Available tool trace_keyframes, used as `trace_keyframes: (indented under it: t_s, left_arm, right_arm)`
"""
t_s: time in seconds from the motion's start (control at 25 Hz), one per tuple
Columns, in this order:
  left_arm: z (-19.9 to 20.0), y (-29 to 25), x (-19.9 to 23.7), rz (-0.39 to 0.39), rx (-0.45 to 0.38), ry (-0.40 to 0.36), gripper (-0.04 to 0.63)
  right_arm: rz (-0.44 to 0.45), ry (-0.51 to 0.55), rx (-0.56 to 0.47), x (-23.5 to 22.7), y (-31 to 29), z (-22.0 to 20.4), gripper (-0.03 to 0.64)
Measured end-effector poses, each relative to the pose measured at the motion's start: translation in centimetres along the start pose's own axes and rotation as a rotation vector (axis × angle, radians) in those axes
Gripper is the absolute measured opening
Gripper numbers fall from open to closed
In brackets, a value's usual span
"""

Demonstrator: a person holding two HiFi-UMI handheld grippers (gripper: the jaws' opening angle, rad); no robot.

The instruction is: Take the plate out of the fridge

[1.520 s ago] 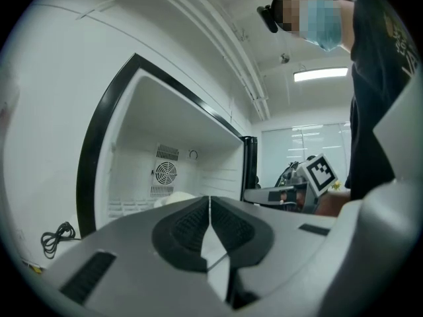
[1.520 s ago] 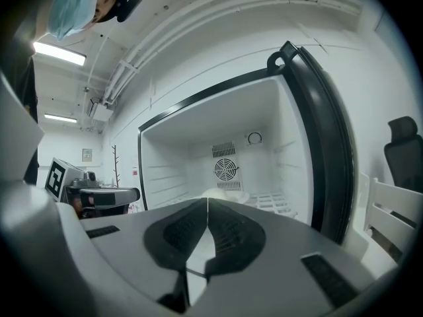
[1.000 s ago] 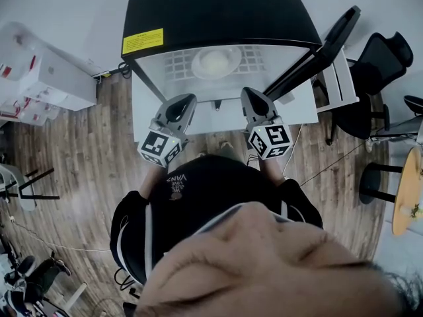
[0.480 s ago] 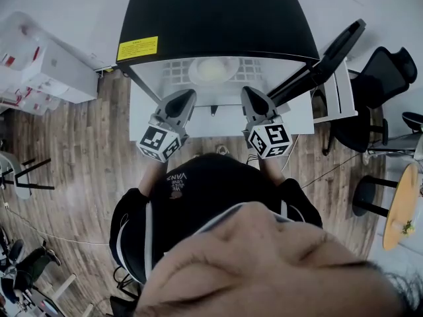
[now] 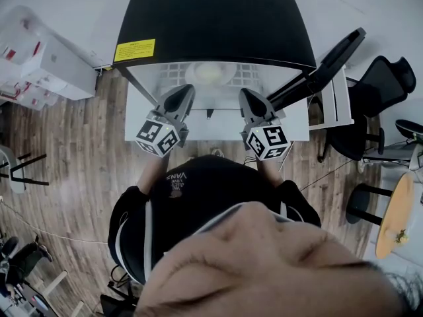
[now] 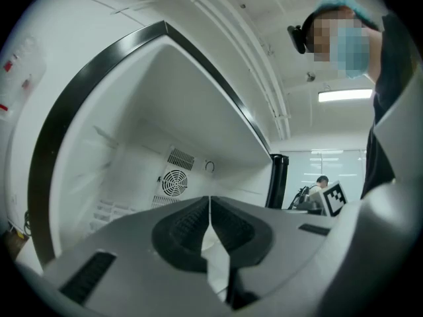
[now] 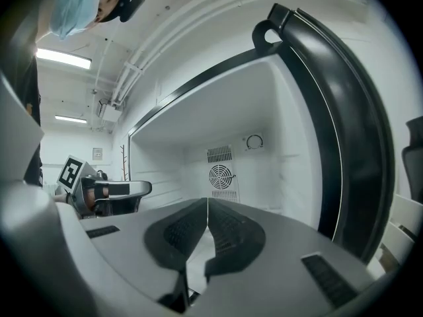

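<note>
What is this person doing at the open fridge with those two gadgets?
A person stands at an open fridge with a hand-held gripper in each hand. The left hand-held gripper and the right hand-held gripper both point into the compartment, jaws shut with nothing between them. A pale plate sits on the wire shelf inside, beyond their tips and not yet gripped. The door stands swung open on the right.

Plate [image 5: 210,73] on shelf [image 5: 250,70] inside fridge [image 5: 218,18], door [image 5: 322,59] at right
</note>
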State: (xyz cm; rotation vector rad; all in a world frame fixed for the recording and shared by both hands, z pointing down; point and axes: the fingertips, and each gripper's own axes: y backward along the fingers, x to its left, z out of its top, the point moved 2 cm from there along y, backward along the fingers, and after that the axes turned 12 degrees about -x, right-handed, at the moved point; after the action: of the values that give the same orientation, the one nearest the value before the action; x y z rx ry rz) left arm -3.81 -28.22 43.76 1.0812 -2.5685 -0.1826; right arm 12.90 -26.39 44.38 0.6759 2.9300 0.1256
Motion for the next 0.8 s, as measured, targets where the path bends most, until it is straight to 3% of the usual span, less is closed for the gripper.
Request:
trace_keyframes:
  t_s: [0.24,0.48,0.8]
  left_arm:
    - [-1.1,-0.2,1.0,0.06,-0.008,0.151,0.018]
    - [-2.4,0.1,2.4,0.14,-0.001,0.229,0.018]
    - [-4.0,0.3,3.0,0.176,0.006,0.338,0.018]
  right_arm:
    - [0.022,-0.002,0.002,0.1,-0.2,0.0,0.012]
    - [0.026,-0.008,0.008,-0.2,0.0,-0.1,0.012]
    - [0.039,-0.016,0.014,-0.3,-0.1,-0.3,0.012]
